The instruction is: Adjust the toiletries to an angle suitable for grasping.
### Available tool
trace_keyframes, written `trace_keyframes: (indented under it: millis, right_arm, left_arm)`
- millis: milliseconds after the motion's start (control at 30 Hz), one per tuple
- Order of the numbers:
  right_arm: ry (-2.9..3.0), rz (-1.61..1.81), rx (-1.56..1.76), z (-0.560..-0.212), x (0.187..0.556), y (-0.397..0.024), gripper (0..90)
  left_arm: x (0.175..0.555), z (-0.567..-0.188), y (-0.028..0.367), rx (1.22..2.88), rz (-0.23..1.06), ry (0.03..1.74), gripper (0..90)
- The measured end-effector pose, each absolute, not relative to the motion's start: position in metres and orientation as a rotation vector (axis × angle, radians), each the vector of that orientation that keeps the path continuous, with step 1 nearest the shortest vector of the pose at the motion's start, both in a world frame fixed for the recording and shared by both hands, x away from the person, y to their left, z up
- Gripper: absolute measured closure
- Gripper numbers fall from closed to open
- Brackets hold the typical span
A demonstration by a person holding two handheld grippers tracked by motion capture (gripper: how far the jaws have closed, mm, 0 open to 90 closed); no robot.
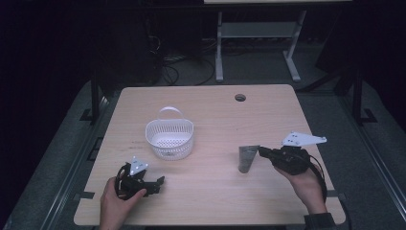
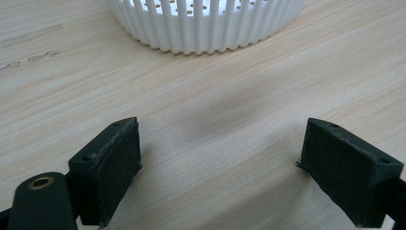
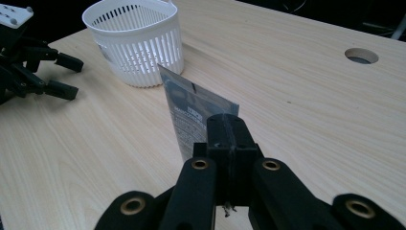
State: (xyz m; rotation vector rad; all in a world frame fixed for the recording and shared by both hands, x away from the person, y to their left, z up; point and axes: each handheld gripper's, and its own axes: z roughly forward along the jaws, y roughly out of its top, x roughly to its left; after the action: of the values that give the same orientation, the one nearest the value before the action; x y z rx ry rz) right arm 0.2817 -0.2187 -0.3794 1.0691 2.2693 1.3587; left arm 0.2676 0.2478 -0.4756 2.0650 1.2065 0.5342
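High view: a light wooden bench [image 1: 210, 191] carries a white slotted basket [image 1: 170, 138] with a handle, set left of centre. The left tongs [image 1: 160, 182] rest near the front left edge, held in the left hand [image 1: 117, 201], jaws spread apart with nothing between them. In the left gripper view the basket wall stands ahead of the released jaws, apart from them, with bare bench between.

The right tongs [image 1: 261, 152] sit right of centre, held in the right hand [image 1: 306, 184]. They are clenched on the edge of a flat grey packet [image 1: 248, 158], which stands upright with its lower end at the bench surface. In the right gripper view the packet rises between the closed jaws, with the basket beyond it. A round hole [image 1: 240, 97] lies near the far edge.
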Motion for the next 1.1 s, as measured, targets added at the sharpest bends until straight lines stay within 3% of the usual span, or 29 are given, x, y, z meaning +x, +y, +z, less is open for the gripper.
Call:
trace_keyframes:
  millis: [1100]
  right_arm:
    - [2.247,1.339,1.092,-0.379,0.301,-0.217,89.8]
  left_arm:
    - [0.268,-0.476,0.248,2.061,0.534,1.208,12.5]
